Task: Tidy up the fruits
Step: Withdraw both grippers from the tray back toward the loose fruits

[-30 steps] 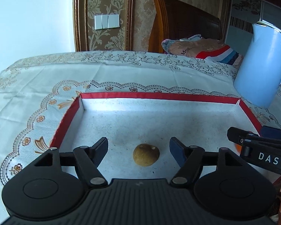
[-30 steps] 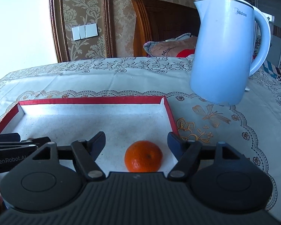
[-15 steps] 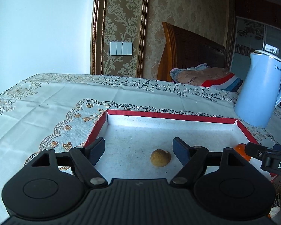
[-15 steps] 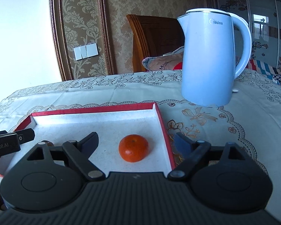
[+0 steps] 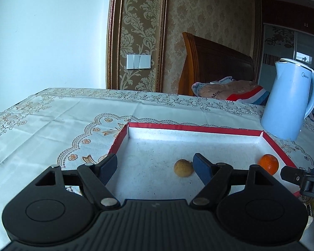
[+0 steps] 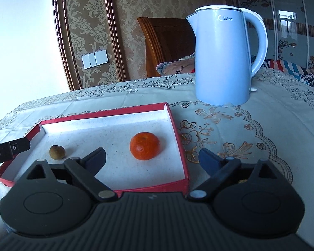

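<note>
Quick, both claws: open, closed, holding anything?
Left claw: open, empty, jaws just widened.
Right claw: open, empty, jaws just widened.

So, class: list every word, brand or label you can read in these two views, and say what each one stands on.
"Midea": on the blue kettle, near its top.
"Most" or "Mosi", last letter unclear: on the pillow behind the table.
"bot.AI", cut off by the frame's edge: on the left gripper.
"D", cut off likewise: on the right gripper.

Both wrist views look low across the bench, sharing the red tray (image 5: 275, 144) (image 6: 179, 133) and kettle (image 5: 288, 104) (image 6: 221, 62).
</note>
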